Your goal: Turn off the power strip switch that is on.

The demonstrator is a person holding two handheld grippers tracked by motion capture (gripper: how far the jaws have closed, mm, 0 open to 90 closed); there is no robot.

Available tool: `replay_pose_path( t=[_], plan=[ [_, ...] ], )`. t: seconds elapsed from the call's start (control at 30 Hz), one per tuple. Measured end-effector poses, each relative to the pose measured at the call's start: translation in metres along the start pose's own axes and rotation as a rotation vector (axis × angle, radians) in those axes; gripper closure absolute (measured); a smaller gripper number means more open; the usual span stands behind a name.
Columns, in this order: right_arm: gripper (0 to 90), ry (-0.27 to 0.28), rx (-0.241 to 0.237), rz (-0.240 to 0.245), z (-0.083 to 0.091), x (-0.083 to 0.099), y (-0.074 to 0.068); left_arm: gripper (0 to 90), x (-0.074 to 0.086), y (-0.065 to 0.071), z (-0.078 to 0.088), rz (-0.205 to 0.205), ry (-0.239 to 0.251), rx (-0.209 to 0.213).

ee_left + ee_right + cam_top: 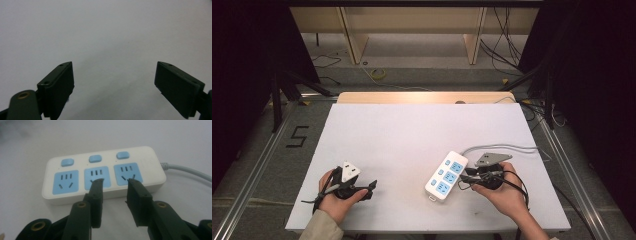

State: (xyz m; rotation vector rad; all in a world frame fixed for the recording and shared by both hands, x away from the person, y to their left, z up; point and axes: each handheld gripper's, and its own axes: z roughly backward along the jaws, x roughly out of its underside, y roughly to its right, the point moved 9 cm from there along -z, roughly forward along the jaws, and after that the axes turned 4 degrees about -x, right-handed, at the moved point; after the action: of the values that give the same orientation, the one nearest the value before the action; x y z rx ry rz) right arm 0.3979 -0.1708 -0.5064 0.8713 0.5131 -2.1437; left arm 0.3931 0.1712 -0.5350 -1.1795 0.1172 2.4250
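A white power strip [446, 176] with three blue sockets and three blue switches lies at the front right of the white tabletop [412, 130]. Its grey cable [512, 148] runs off to the right. My right gripper [463, 179] sits just right of the strip, jaws apart and nothing between them. In the right gripper view the power strip [105, 173] lies crosswise just beyond my right gripper [115, 182], whose tips are at its near edge, and the cable [187, 171] leaves at the right. My left gripper [371, 189] rests at the front left, open. In the left gripper view, that gripper [113, 75] faces bare tabletop.
The table's front edge runs just below both hands. A wooden strip [422, 97] borders the far edge. On the floor lie a black "5" mark [298, 136] to the left and loose cables [377, 74] behind. Wooden furniture [412, 20] stands at the back.
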Motion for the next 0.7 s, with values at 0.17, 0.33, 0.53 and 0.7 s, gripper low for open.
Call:
replay_pose_path(
  t=[0.17, 0.33, 0.53, 0.7],
  plan=[
    [63.2, 0.007, 0.016, -0.014, 0.006, 0.006, 0.009, 15.6, 0.000, 0.000, 0.000, 0.000, 0.000, -0.001],
    [59.8, 0.015, 0.031, -0.037, 0.012, 0.013, 0.016, 15.6, 0.000, 0.000, 0.000, -0.001, -0.001, -0.002],
    [56.9, 0.024, 0.044, -0.061, 0.018, 0.020, 0.024, 15.6, 0.001, 0.000, 0.000, 0.000, -0.002, -0.003],
    [54.8, 0.027, 0.060, -0.076, 0.023, 0.027, 0.031, 15.6, 0.001, -0.001, 0.000, -0.001, -0.004, -0.002]
  ],
)
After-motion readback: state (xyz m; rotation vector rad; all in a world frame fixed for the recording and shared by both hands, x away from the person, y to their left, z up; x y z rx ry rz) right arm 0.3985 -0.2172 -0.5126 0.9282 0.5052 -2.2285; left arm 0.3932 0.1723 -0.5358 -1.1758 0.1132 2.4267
